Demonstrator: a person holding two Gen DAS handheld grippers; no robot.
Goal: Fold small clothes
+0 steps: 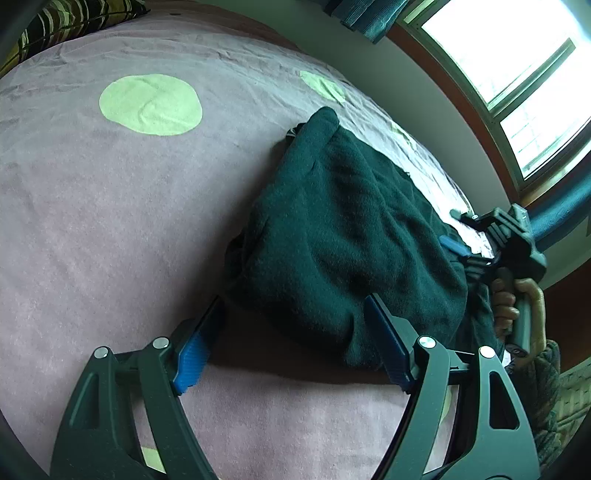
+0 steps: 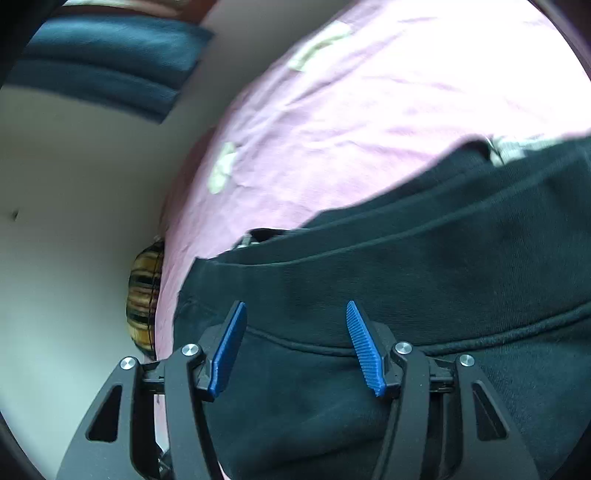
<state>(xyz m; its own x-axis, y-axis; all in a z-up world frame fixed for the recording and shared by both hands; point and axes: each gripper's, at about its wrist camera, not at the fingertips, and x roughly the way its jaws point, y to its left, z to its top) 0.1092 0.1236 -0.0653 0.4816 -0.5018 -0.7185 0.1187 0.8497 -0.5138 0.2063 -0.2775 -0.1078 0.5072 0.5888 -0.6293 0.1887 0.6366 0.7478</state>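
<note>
A dark green fleece garment [image 1: 343,236] lies partly folded on the pink bedsheet [image 1: 110,206]. My left gripper [image 1: 295,306] is open, just above the garment's near edge, with nothing between its blue pads. My right gripper [image 1: 456,230] shows in the left wrist view at the garment's far right edge, held by a hand. In the right wrist view the right gripper [image 2: 295,314] is open over the garment [image 2: 406,295], its pads apart above a seam, holding nothing.
The sheet has pale green round patches [image 1: 151,103]. A striped pillow [image 1: 70,22] lies at the far left corner. A window [image 1: 517,70] and blue curtain [image 1: 365,18] are beyond the bed. The wall [image 2: 74,221] runs beside the bed's edge.
</note>
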